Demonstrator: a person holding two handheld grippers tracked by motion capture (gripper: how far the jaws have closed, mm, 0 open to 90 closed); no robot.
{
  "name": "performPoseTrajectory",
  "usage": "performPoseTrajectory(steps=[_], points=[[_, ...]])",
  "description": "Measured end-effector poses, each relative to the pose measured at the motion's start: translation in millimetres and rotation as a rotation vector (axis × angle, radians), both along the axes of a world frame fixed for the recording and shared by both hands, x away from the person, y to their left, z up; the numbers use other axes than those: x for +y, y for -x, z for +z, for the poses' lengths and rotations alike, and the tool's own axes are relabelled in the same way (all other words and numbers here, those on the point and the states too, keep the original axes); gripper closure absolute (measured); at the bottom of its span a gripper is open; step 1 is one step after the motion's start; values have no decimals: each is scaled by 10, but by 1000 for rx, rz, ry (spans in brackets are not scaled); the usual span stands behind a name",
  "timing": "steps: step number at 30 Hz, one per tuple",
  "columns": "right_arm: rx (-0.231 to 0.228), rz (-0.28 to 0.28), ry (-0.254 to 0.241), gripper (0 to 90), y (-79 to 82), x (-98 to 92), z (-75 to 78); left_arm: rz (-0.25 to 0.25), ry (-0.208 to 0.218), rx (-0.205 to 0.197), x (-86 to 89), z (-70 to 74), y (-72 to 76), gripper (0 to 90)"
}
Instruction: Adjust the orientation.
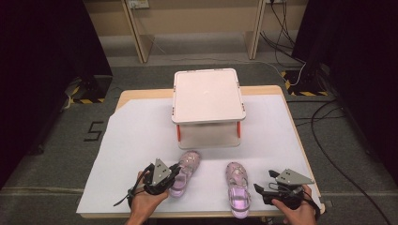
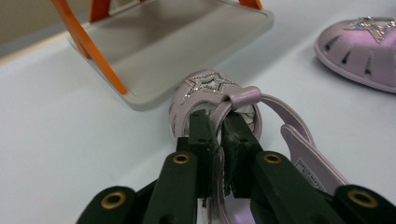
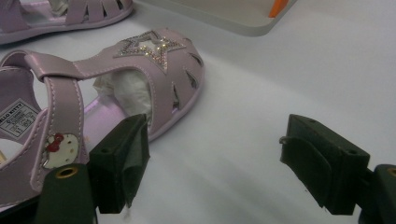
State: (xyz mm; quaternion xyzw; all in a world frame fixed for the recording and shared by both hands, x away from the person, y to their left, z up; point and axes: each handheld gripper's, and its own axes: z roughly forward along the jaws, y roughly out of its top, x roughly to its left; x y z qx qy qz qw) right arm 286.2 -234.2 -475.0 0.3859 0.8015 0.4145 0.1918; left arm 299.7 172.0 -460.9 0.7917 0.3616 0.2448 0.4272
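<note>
1. The landmark here is the small two-tier rack [image 1: 209, 96] with orange posts, sitting mid-table on the white sheet [image 1: 136, 140]. Everything else sits on the person's side of it.

2. The left sandal [image 1: 184, 172] lies just in front of the rack's lower shelf, toe nearly at the shelf edge. The left gripper [image 1: 174, 174] is clamped on it: in the left gripper view the jaws are pinched tight on the sandal's ankle strap [image 2: 233, 100], one pad inside the loop and one outside.

3. The right sandal [image 1: 237, 187] lies a bit further from the rack, toward its right corner, toe pointing at it. It's flat on the sheet and nobody's holding it.

4. The right gripper [image 1: 261, 189] sits beside that sandal, on the side away from the other shoe. Its jaws are spread wide with nothing between them, and one pad [image 3: 122, 161] is just next to the shoe's side.

5. Looks to me like the grab step for shoe one is done and the lift hasn't started, since the sole still seems to be down.

6. The next move probably needs a clean lift by the strap, then a short carry forward onto a shelf. A strap grip lets the shoe swing, so I'd go slow and keep the toe clear of the shelf lip.

7. The right side still has to close on its own sandal.
</note>
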Motion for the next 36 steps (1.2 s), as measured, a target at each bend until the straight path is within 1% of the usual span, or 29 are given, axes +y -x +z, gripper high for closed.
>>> performPoseTrajectory(steps=[2, 6, 8, 10, 12, 15, 18, 19, 22, 26, 27, 32, 36], points=[[1, 0, 3, 232, 0, -1, 0, -9, 22, 18, 8, 14, 10, 742], [1, 1, 1, 232, 1, 5, -3, -4, 22, 36, 41, 6, 33, 671], [6, -1, 2, 232, 3, 9, -4, 7, 44, 49, 68, 9, 50, 612], [3, 1, 6, 232, -3, 10, -11, 4, 53, 48, 94, 33, 74, 578], [3, 2, 6, 232, -4, 10, -12, 8, 69, 39, 115, 63, 104, 564], [3, 3, 7, 232, -4, 12, -13, 6, 77, 31, 141, 99, 142, 527], [3, 1, 7, 232, -4, 11, -13, 4, 75, 32, 159, 108, 164, 509], [3, 0, 6, 232, -5, 9, -13, 1, 82, 40, 177, 110, 189, 486], [5, 1, 5, 232, -5, 10, -13, -2, 90, 50, 189, 107, 215, 470], [4, 1, 7, 232, -5, 11, -13, -14, 86, 54, 213, 113, 257, 454], [6, 2, 7, 232, -4, 11, -14, -19, 90, 55, 219, 120, 271, 449], [7, 3, 8, 232, -5, 14, -16, -43, 75, 67, 253, 164, 364, 446], [10, 4, 9, 232, -3, 17, -18, -64, 86, 86, 291, 153, 448, 439]])
